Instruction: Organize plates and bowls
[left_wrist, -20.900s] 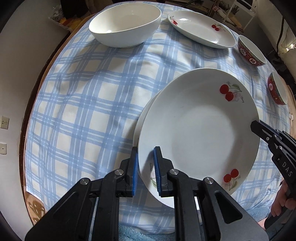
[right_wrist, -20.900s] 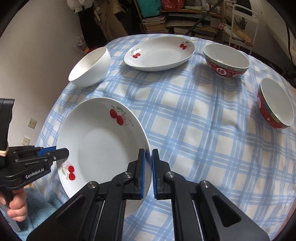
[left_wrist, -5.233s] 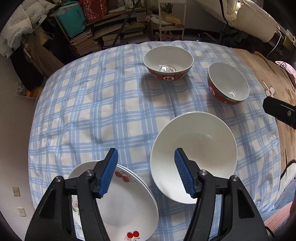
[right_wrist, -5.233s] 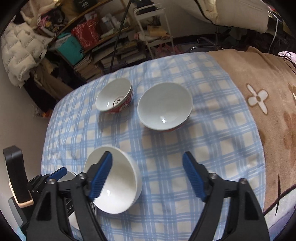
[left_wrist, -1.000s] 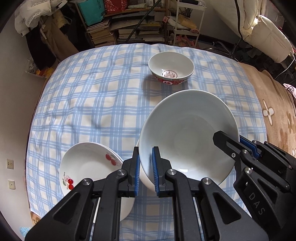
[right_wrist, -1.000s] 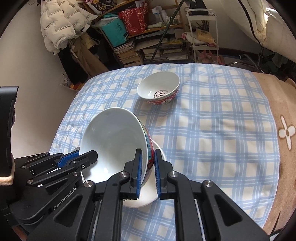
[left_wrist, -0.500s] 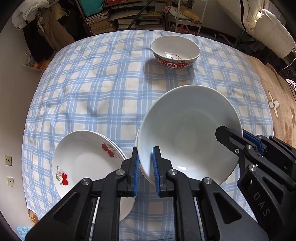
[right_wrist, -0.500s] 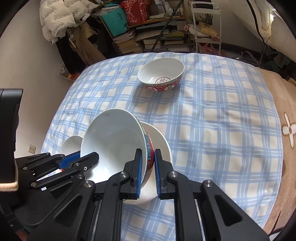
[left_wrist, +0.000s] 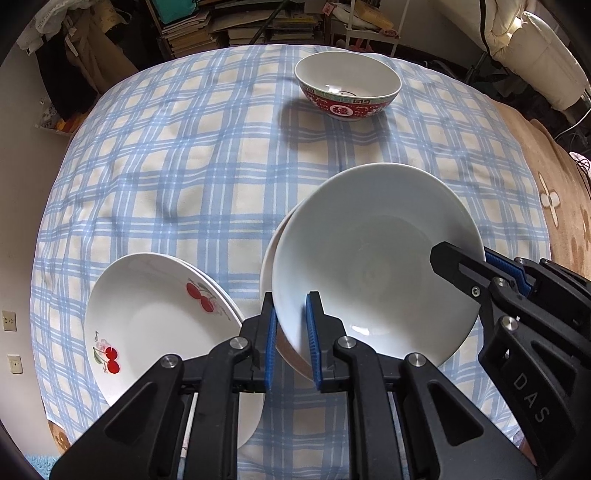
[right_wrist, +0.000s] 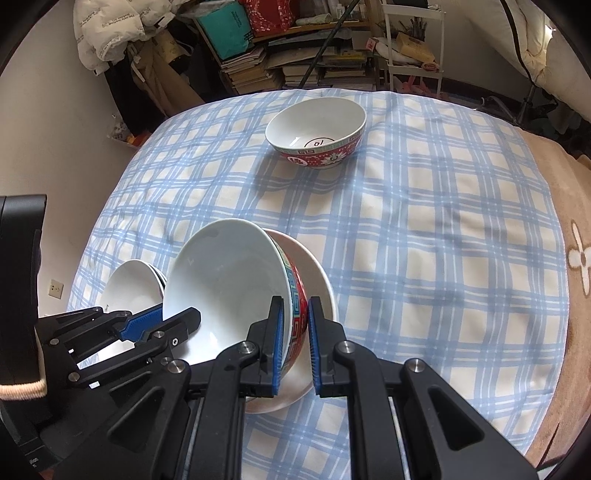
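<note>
While we've got both claws pinching opposite sides of the rim of the red-patterned porcelain bowl with the white inside, the trick is just to land it square in the big plain white bowl sitting right under it. Our left gripper is nearly closed on the near-left rim, blue pads either side of the wall. Our right gripper is clamped just as narrow on the opposite rim, one pad inside, one on the red band.

From the right wrist view the held bowl sits tilted, near edge low, and already overlaps the white one. We can't tell for sure if the base is touching yet.

What we'd aim for:
- level the bowl out first so it doesn't land on one edge
- keep both hands sinking at the same pace, porcelain on porcelain chips easily
- only let go once the weight is clearly resting, and open both claws together so it doesn't tip

Nearby, the stack of white cherry-print plates sits just left, close to the left claw's fingers, so watch for a bump when pulling away. The second red-patterned bowl waits at the far side of the blue checked tablecloth, probably next.
</note>
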